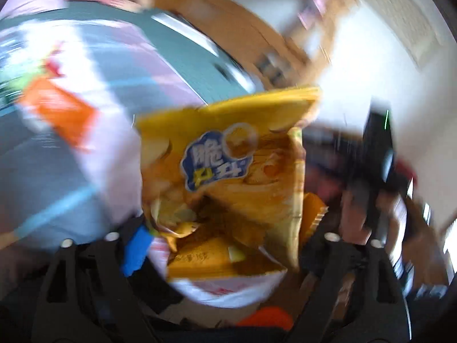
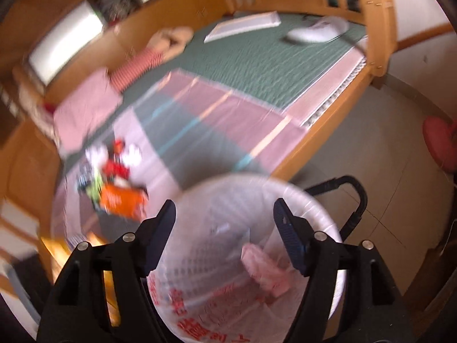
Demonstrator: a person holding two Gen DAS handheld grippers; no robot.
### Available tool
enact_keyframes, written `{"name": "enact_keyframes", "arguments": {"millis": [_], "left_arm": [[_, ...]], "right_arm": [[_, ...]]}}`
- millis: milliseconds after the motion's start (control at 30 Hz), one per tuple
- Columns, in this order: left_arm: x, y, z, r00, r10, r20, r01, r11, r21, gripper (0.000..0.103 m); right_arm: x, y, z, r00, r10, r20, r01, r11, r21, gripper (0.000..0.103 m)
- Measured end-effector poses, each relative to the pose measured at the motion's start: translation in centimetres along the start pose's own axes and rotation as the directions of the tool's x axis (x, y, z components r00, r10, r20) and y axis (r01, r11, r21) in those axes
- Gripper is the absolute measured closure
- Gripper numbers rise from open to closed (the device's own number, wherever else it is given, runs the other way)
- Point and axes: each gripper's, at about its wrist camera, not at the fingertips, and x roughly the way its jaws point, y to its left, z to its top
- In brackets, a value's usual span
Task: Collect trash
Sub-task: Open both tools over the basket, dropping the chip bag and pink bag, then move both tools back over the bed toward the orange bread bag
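In the left wrist view, my left gripper is shut on a yellow snack bag, which stands up between the jaws and fills the middle of the frame. Below it is the white bag lining a bin. An orange packet lies on the bed at the left. In the right wrist view, my right gripper is open and empty above the white-lined trash bin, which holds a pink wrapper. A pile of trash with an orange packet lies on the bed left of the bin.
A wooden-framed bed with a green cover and pink-grey blanket. A white box and a white object lie at the far end. Pillows at the left. A red stool stands on the tiled floor.
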Motion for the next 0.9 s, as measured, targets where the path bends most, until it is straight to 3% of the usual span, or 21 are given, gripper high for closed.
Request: {"name": "enact_keyframes", "arguments": {"millis": [67,200,333,400,467,533,567,600,633,667,733,767,800,833,867,900], "left_arm": [[3.6,-1.9,-0.2,0.996,-0.008,-0.086,0.013,0.998,0.058,0.007],[6.8,-1.6,0.7,0.983,0.037,-0.181,-0.036,0.999,0.010,0.007],[2.5,1.3,2.8,0.990,0.113,-0.087,-0.117,0.992,-0.037,0.005],[-1.3,4.2,4.2,0.966,0.259,-0.013,-0.259,0.964,-0.057,0.005],[-4.9,7.5,5.2,0.889,0.455,0.039,-0.450,0.887,-0.102,0.004],[-8.6,11.2,5.5,0.774,0.630,0.065,-0.613,0.771,-0.170,0.004],[-10.5,13.3,5.5,0.708,0.703,0.068,-0.679,0.703,-0.212,0.004],[-12.1,15.3,5.3,0.661,0.748,0.063,-0.715,0.653,-0.249,0.004],[-13.2,16.8,4.9,0.634,0.772,0.055,-0.732,0.621,-0.282,0.004],[-14.5,18.7,4.2,0.620,0.783,0.043,-0.732,0.597,-0.329,0.004],[-16.1,21.6,2.4,0.630,0.776,0.026,-0.698,0.580,-0.420,0.004],[-16.5,23.4,1.3,0.641,0.767,-0.030,-0.681,0.550,-0.485,0.004],[-17.0,24.5,1.0,0.650,0.757,-0.071,-0.672,0.529,-0.517,0.004],[-17.4,25.3,0.6,0.685,0.723,-0.088,-0.636,0.534,-0.557,0.004],[-17.8,25.5,-0.1,0.722,0.688,-0.067,-0.590,0.563,-0.578,0.004],[-18.0,25.4,-0.2,0.743,0.667,-0.056,-0.562,0.576,-0.593,0.004]], "right_arm": [[-1.0,-0.4,0.7,1.000,0.006,0.030,-0.007,1.000,0.019,0.030],[-2.2,0.6,1.4,0.997,0.009,0.072,-0.006,0.999,-0.042,0.026],[-1.4,3.0,2.0,0.995,0.022,0.099,-0.012,0.995,-0.100,0.023],[0.4,6.1,1.9,0.998,0.035,0.047,-0.027,0.987,-0.161,0.020],[2.6,9.5,1.5,0.998,0.058,-0.022,-0.061,0.964,-0.257,0.019],[5.9,14.6,0.4,0.993,0.075,-0.094,-0.107,0.914,-0.393,0.017],[7.5,16.8,-0.2,0.990,0.073,-0.125,-0.121,0.885,-0.449,0.016],[10.3,20.2,-1.2,0.981,0.066,-0.180,-0.153,0.835,-0.529,0.015],[12.0,22.1,-1.9,0.974,0.057,-0.219,-0.175,0.804,-0.568,0.015],[14.8,24.7,-2.9,0.966,0.025,-0.256,-0.186,0.757,-0.626,0.015],[18.9,27.9,-4.5,0.973,-0.085,-0.215,-0.103,0.671,-0.734,0.015],[21.3,29.3,-5.4,0.971,-0.144,-0.190,-0.064,0.609,-0.790,0.015],[22.6,29.9,-5.9,0.968,-0.169,-0.184,-0.052,0.582,-0.811,0.015],[24.3,30.3,-6.3,0.962,-0.196,-0.191,-0.049,0.565,-0.824,0.015],[25.6,30.5,-6.5,0.954,-0.215,-0.208,-0.051,0.567,-0.822,0.015],[26.2,30.4,-6.7,0.951,-0.213,-0.222,-0.060,0.577,-0.814,0.021]]}}
